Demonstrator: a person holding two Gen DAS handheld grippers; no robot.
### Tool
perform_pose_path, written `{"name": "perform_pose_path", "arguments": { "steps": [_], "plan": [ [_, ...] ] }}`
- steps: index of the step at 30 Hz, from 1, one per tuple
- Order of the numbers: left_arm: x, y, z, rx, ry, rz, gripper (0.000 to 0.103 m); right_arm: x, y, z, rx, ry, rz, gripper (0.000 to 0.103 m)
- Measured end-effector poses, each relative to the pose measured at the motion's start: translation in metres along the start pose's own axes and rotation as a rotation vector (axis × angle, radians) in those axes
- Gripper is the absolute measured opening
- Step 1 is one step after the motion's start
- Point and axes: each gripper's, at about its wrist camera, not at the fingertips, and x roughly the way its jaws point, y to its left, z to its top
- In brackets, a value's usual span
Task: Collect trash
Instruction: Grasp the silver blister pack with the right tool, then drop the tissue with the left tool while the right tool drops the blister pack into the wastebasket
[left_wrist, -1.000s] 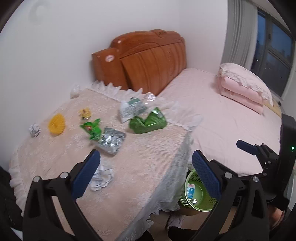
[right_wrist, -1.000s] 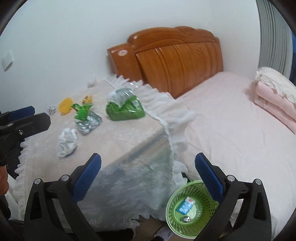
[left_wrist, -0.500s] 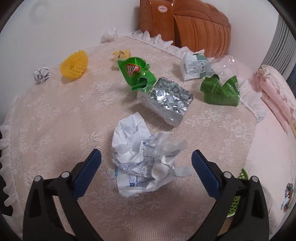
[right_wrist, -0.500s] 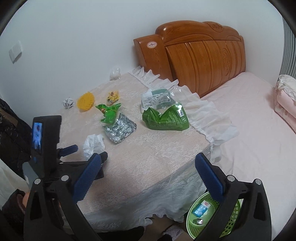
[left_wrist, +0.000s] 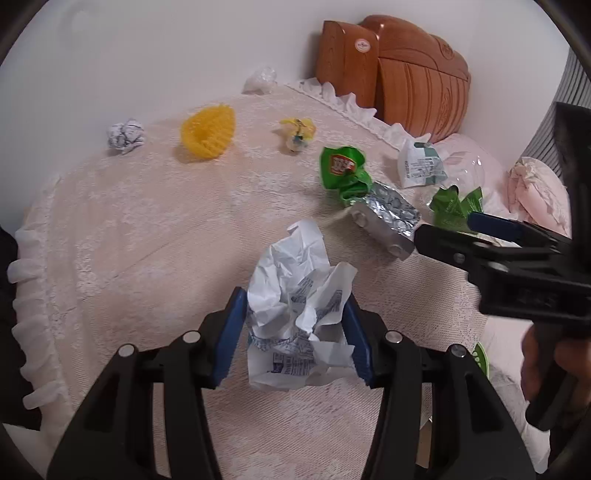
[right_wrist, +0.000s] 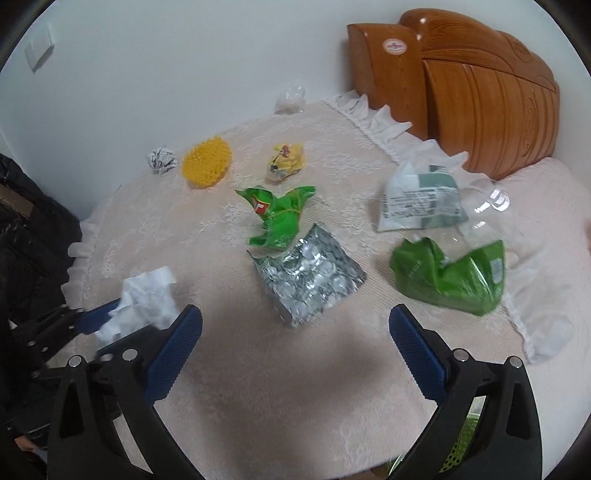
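Note:
My left gripper (left_wrist: 295, 332) is shut on a crumpled white paper wrapper (left_wrist: 295, 295) lying on the lace-covered table (left_wrist: 129, 240); the wrapper also shows in the right wrist view (right_wrist: 144, 306). My right gripper (right_wrist: 295, 343) is open and empty, hovering just in front of a silver foil packet (right_wrist: 310, 275). In the left wrist view the right gripper's fingers (left_wrist: 495, 225) reach in from the right beside that foil packet (left_wrist: 388, 218). A small green wrapper (right_wrist: 277, 216) touches the foil's far side.
Other trash on the table: a big green bag (right_wrist: 450, 275), a white-green pouch with clear plastic (right_wrist: 421, 199), a yellow wrapper (right_wrist: 286, 160), a yellow foam net (right_wrist: 207, 166), a paper ball (right_wrist: 160, 159). A green basket (right_wrist: 461, 443) stands below the table edge. A wooden headboard (right_wrist: 480, 85) and bed lie to the right.
My left gripper closed on the white paper wrapper. My right gripper moved forward and down over the table, close to the foil packet.

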Motion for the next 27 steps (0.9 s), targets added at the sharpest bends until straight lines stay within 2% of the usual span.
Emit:
{"name": "perform_pose_path", "arguments": {
  "steps": [1, 4, 6, 7, 8, 10, 13, 16, 19, 23, 27],
  "plan": [
    [-0.005, 0.007, -0.001, -0.003, -0.003, 0.006, 0.050, 0.011, 0.006, 0.005, -0.025, 0.014, -0.008, 0.094],
    [-0.013, 0.022, -0.002, -0.009, -0.002, 0.019, 0.050, 0.050, 0.024, 0.011, -0.120, 0.090, -0.076, 0.072],
    [-0.017, 0.028, -0.005, -0.006, -0.004, 0.026, 0.050, 0.066, 0.028, 0.009, -0.149, 0.141, -0.088, 0.039],
    [-0.019, 0.029, -0.006, -0.002, -0.005, 0.028, 0.050, 0.066, 0.029, 0.008, -0.157, 0.126, -0.107, 0.035],
    [-0.020, 0.030, -0.006, 0.002, -0.007, 0.027, 0.050, 0.065, 0.029, 0.008, -0.155, 0.129, -0.102, 0.022],
    [-0.023, 0.027, -0.006, 0.005, -0.009, 0.014, 0.050, 0.055, 0.024, 0.005, -0.124, 0.132, -0.068, 0.019],
    [-0.025, 0.014, -0.004, 0.033, -0.015, -0.018, 0.050, 0.023, 0.017, -0.003, -0.079, 0.089, -0.039, 0.013],
    [-0.027, -0.011, 0.001, 0.090, -0.023, -0.063, 0.050, -0.011, 0.002, -0.014, -0.010, 0.051, -0.021, 0.013],
    [-0.027, -0.048, 0.005, 0.167, -0.019, -0.128, 0.050, -0.056, -0.031, -0.045, 0.105, 0.020, -0.011, 0.013],
    [-0.023, -0.113, 0.000, 0.306, 0.011, -0.239, 0.050, -0.100, -0.079, -0.094, 0.235, 0.015, -0.089, 0.013],
    [-0.012, -0.182, -0.014, 0.434, 0.062, -0.339, 0.050, -0.120, -0.127, -0.146, 0.337, 0.059, -0.191, 0.013]
  ]
}}
